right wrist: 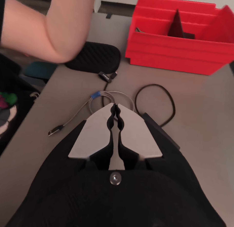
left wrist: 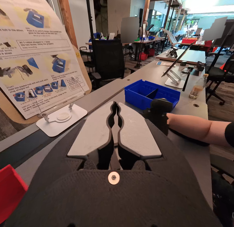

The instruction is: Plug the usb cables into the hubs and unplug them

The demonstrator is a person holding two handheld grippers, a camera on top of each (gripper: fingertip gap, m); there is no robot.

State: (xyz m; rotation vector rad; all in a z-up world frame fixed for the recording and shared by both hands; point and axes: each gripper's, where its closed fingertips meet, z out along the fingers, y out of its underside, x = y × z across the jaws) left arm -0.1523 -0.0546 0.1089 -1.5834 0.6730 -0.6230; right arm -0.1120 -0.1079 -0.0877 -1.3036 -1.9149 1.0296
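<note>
In the right wrist view my right gripper (right wrist: 115, 104) is shut, its tips just over a coiled silver braided USB cable (right wrist: 111, 94) bound with blue tape. I cannot tell whether it touches the cable. The cable's USB plug (right wrist: 54, 130) lies on the grey table to the left. A looped black cable (right wrist: 168, 100) runs to a flat black block (right wrist: 163, 130), perhaps a hub, half hidden behind my right finger. Another black cable with a strap (right wrist: 105, 77) lies farther back. My left gripper (left wrist: 116, 104) is shut and empty above the table, pointing at a blue bin (left wrist: 152, 92).
A red divided bin (right wrist: 177, 47) stands at the back right; its corner shows in the left wrist view (left wrist: 10, 190). A black padded rest (right wrist: 96, 58) lies under a person's forearm (right wrist: 50, 24). An instruction sheet on a stand (left wrist: 41, 63) is at the left, and a bottle (left wrist: 197, 89) near the table's right edge.
</note>
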